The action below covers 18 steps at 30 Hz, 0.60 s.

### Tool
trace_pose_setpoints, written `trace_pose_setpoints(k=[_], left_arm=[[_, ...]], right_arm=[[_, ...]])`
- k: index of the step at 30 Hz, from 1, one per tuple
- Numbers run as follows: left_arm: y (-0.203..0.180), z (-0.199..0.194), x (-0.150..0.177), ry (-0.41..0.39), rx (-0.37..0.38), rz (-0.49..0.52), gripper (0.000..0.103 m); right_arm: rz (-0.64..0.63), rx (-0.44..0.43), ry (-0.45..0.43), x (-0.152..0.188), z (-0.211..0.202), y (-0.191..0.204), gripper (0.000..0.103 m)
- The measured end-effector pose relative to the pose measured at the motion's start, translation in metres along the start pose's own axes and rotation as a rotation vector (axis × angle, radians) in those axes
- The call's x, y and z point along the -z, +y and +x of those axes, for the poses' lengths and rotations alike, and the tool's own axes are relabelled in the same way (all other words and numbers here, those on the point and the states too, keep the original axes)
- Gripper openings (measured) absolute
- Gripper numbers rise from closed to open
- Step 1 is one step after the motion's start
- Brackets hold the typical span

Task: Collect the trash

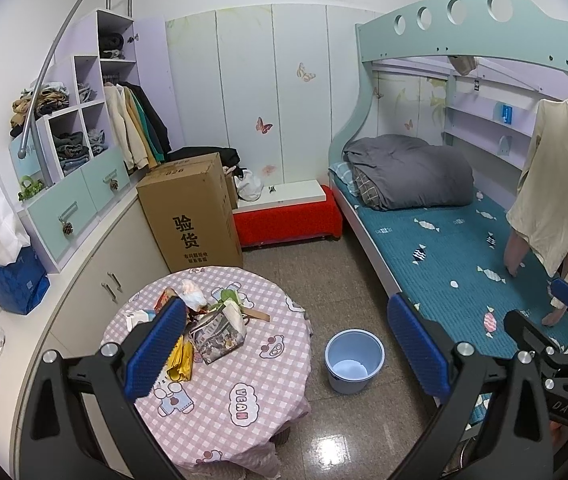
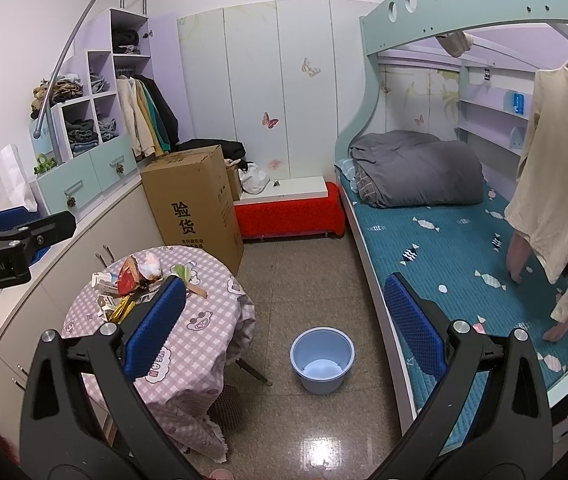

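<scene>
A heap of trash lies on the round table with a pink checked cloth: a printed paper bag, a yellow wrapper, a red wrapper and crumpled white plastic. An empty blue bucket stands on the floor right of the table. My left gripper hangs open above table and bucket, holding nothing. In the right wrist view the trash heap, table cloth and bucket show again. My right gripper is open and empty, over the floor by the bucket.
A tall cardboard box and a red bench stand behind the table. A low cupboard runs along the left wall. The bunk bed fills the right side, with a beige shirt hanging over it.
</scene>
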<state>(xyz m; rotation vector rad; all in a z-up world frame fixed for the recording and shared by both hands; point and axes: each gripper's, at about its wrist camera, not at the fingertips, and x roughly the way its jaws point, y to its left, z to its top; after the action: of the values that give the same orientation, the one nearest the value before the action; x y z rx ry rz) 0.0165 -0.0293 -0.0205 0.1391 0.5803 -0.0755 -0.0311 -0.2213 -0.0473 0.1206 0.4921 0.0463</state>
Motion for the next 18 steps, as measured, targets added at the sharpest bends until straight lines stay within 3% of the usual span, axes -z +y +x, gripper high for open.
trace_pose_setpoints(k=[18], left_arm=[[-0.0011, 0.0019, 0.001, 0.003, -0.001, 0.0, 0.099]], right_arm=[[0.001, 0.001, 0.004, 0.0008, 0.0004, 0.0007, 0.097]])
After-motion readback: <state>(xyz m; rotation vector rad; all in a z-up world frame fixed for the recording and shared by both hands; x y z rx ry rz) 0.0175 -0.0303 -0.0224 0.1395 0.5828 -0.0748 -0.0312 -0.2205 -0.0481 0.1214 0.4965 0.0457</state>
